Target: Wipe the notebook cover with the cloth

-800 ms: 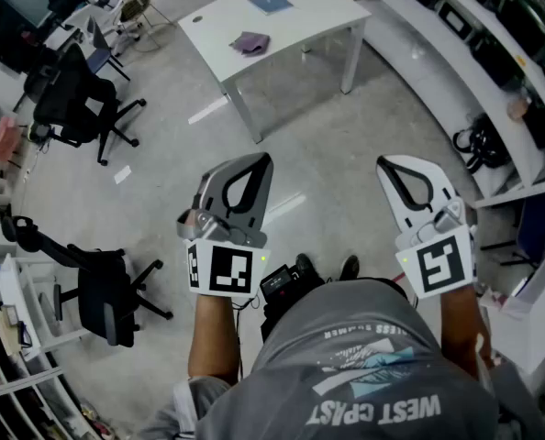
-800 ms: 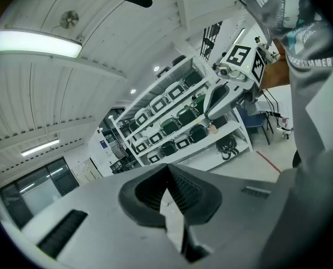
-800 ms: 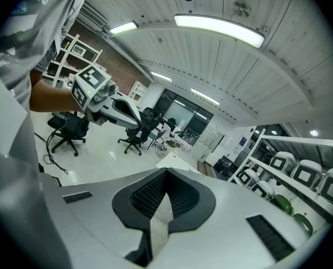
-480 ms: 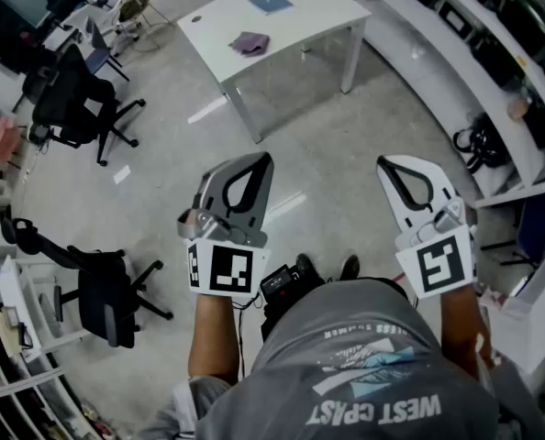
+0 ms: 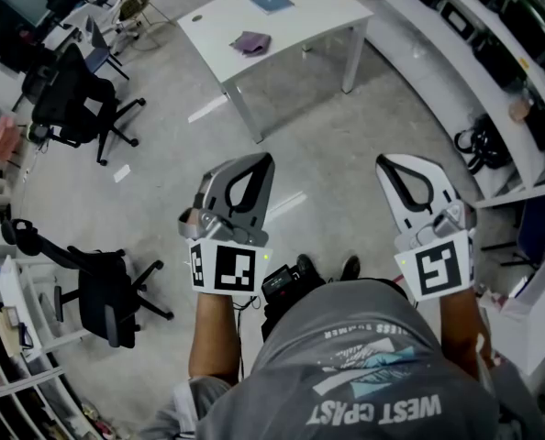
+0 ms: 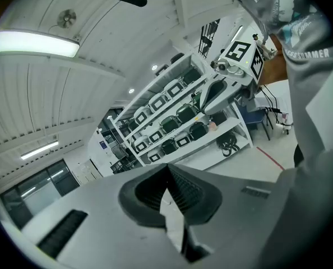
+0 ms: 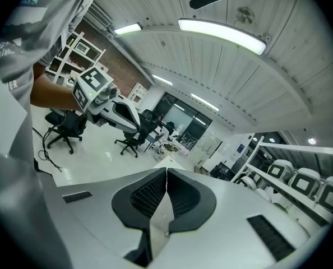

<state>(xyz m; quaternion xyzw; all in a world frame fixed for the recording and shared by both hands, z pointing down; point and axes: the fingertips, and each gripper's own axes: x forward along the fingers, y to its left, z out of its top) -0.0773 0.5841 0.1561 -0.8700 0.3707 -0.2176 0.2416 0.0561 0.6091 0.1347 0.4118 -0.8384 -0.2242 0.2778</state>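
Head view | step: approach | left gripper (image 5: 254,165), right gripper (image 5: 394,165): closed, empty | crumpled purple cloth (image 5: 251,42), thin blue notebook (image 5: 271,2): far ahead, on white table (image 5: 295,39) | next, likely: reach cloth

Bright, even light from ceiling strip lamps (image 7: 222,35) (glare on the floor (image 5: 291,204)), strong fisheye bending at the edges.

ahead: open floor (image 5: 328,136) up to table (image 5: 318,16) | left: office chairs (image 5: 75,94) | right: shelving (image 5: 438,39), perhaps cables (image 5: 479,145) at foot
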